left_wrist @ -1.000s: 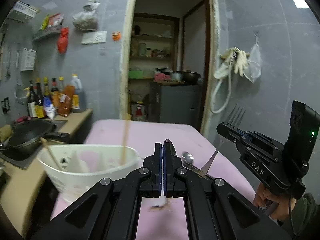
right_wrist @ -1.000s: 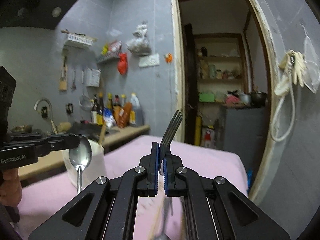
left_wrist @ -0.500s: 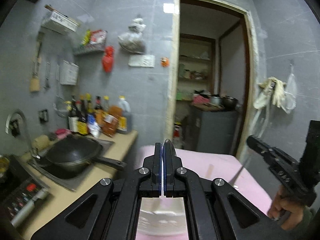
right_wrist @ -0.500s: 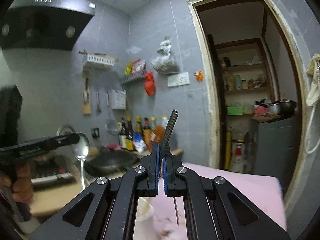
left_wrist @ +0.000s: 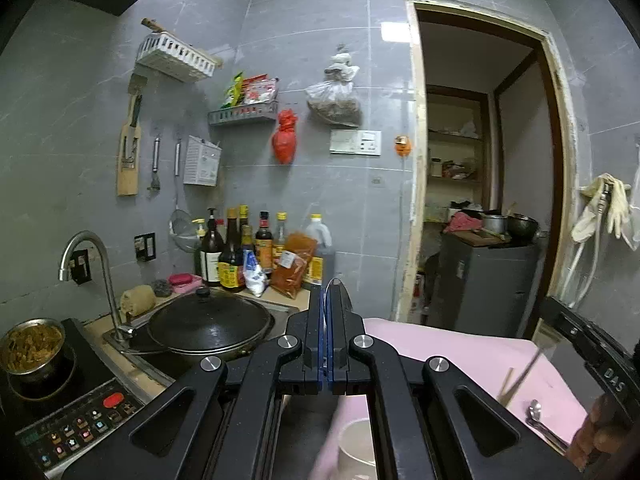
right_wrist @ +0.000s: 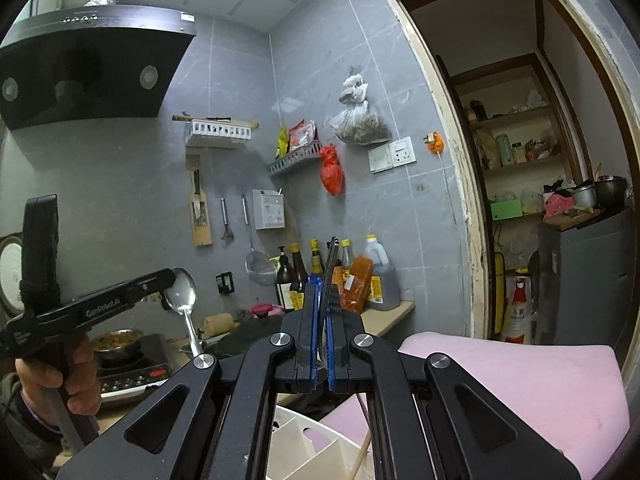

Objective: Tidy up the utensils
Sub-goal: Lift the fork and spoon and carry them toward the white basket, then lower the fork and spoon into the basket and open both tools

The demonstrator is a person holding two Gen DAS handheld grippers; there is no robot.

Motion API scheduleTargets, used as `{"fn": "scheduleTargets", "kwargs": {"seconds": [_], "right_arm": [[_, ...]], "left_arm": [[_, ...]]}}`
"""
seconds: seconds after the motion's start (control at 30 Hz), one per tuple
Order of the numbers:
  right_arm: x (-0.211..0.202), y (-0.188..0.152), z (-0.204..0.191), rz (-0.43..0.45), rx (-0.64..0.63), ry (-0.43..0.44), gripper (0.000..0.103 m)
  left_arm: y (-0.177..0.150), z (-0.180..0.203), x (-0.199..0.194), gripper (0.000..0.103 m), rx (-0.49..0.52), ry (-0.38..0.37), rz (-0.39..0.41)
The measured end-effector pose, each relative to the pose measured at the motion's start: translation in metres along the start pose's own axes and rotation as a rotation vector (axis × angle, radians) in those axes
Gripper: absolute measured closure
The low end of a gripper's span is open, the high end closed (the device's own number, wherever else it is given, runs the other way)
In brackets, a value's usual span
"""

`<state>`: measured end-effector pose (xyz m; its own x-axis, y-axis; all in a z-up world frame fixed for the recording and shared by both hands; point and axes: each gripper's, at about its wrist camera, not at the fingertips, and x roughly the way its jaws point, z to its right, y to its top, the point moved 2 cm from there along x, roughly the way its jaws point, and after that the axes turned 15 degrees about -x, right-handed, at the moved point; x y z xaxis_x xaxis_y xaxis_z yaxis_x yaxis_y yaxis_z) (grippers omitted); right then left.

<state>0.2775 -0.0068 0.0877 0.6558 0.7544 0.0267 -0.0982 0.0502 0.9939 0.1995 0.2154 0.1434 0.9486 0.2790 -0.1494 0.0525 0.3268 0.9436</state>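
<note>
My left gripper (left_wrist: 325,300) is shut on a steel spoon (right_wrist: 182,294). In the right wrist view it is held out level at the left by a hand, bowl up and handle hanging down; the left wrist view shows only the spoon's thin edge above the jaws. My right gripper (right_wrist: 320,296) is shut on a fork (right_wrist: 330,264) that stands edge-on above its jaws. It shows again as the right gripper (left_wrist: 554,314) at the frame's right edge. A white divided utensil holder (right_wrist: 304,448) sits below both grippers, seen again as the holder (left_wrist: 356,440).
A pink table (left_wrist: 460,352) carries another spoon (left_wrist: 536,412) and a chopstick (left_wrist: 506,384). To the left a counter holds a lidded wok (left_wrist: 208,320), a tap (left_wrist: 92,264), an induction cooker (left_wrist: 60,420) with a bowl of food (left_wrist: 32,344), and several bottles (left_wrist: 248,256).
Both grippers rose and swung left, still shut on spoon and fork. The view shifted from the table and doorway to the counter. The white holder dropped below the jaws.
</note>
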Motion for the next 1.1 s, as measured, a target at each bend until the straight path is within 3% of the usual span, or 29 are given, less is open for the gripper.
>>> {"fn": "scheduleTargets", "kwargs": {"seconds": [0.3, 0.7, 0.93, 1.1], "right_arm": [[0.003, -0.007, 0.001, -0.016, 0.011, -0.002, 0.102], [-0.014, 0.027, -0.003, 0.052, -0.05, -0.029, 0.102], [-0.019, 0.044, -0.007, 0.086, -0.031, 0.019, 0.102], [-0.014, 0.037, -0.012, 0.077, 0.014, 0.067, 0.102]], "left_arm": [[-0.023, -0.015, 0.03, 0.103, 0.006, 0.051, -0.063], [-0.04, -0.013, 0.04, 0.103, 0.005, 0.051, -0.103], [-0.044, -0.01, 0.041, 0.103, 0.012, 0.046, -0.109], [-0.052, -0.006, 0.044, 0.103, 0.035, 0.048, -0.119]]}}
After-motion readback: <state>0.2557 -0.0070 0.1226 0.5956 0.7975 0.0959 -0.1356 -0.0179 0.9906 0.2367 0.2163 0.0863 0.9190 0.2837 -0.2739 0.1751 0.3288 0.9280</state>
